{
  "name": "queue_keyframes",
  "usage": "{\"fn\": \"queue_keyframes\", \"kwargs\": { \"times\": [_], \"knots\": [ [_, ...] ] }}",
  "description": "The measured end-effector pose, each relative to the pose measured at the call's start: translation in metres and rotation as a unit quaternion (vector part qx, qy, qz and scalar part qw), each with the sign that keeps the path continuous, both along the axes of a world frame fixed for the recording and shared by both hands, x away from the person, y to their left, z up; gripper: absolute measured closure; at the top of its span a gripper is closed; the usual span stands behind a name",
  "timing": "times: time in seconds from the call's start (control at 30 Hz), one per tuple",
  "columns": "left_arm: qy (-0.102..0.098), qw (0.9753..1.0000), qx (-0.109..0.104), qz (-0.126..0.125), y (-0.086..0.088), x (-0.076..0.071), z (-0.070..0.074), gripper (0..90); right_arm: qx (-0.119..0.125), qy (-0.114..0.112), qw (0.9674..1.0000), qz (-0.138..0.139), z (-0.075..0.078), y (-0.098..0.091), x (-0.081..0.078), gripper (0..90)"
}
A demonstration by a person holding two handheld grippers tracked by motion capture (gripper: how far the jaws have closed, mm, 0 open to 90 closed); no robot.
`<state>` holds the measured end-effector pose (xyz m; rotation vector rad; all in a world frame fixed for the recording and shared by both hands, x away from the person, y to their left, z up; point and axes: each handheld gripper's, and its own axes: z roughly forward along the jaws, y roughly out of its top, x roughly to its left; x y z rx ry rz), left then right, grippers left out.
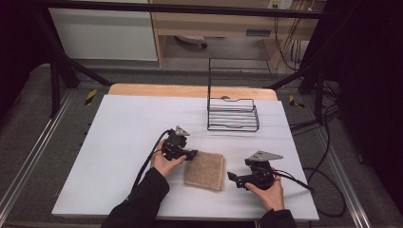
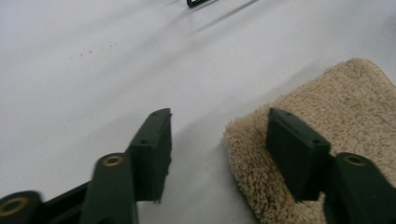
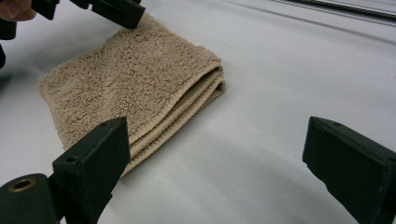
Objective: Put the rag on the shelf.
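Note:
A folded beige towel [image 1: 205, 169] lies flat on the white table top [image 1: 128, 128], near its front edge. My left gripper [image 1: 192, 153] is at the towel's far left corner with its jaws open. In the left gripper view [image 2: 219, 119] one jaw hangs over the towel's edge [image 2: 336, 102] and the other over bare table. My right gripper [image 1: 231, 176] rests just right of the towel, pointing at it, jaws wide open and nothing between them [image 3: 217, 128]. In the right gripper view the towel's folded layers [image 3: 135, 79] face me, and the left gripper [image 3: 116, 11] is at its far corner.
A black wire basket [image 1: 233, 114] stands at the back of the table, right of centre. Black cables [image 1: 328, 185] trail off the table's right side. A dark frame and shelving stand beyond the far edge.

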<state>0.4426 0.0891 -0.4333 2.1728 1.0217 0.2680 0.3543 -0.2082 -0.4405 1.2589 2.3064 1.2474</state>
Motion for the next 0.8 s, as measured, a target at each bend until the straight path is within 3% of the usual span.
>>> {"fn": "queue_keyframes", "kwargs": {
  "times": [0.17, 0.3, 0.53, 0.8],
  "knots": [
    [0.023, 0.9997, -0.002, -0.012, -0.0002, 0.0009, -0.0033, 54.9, 0.0, 0.003, 1.0, -0.001, -0.0003, 0.0004, 0.0004, 8.0],
    [0.03, 0.9994, -0.008, -0.018, -0.0025, 0.0005, -0.0048, 66.0, 0.0, 0.003, 1.0, -0.001, -0.0003, 0.0004, 0.0004, 7.9],
    [0.044, 0.9987, -0.015, -0.023, -0.0044, 0.0017, -0.0087, 75.3, -0.001, 0.004, 1.0, 0.0, -0.0002, 0.0002, 0.001, 7.5],
    [0.044, 0.9986, -0.012, -0.027, -0.0059, 0.0006, -0.0092, 80.5, -0.001, 0.003, 1.0, 0.001, 0.0001, -0.0003, 0.0017, 6.8]
  ]
}}
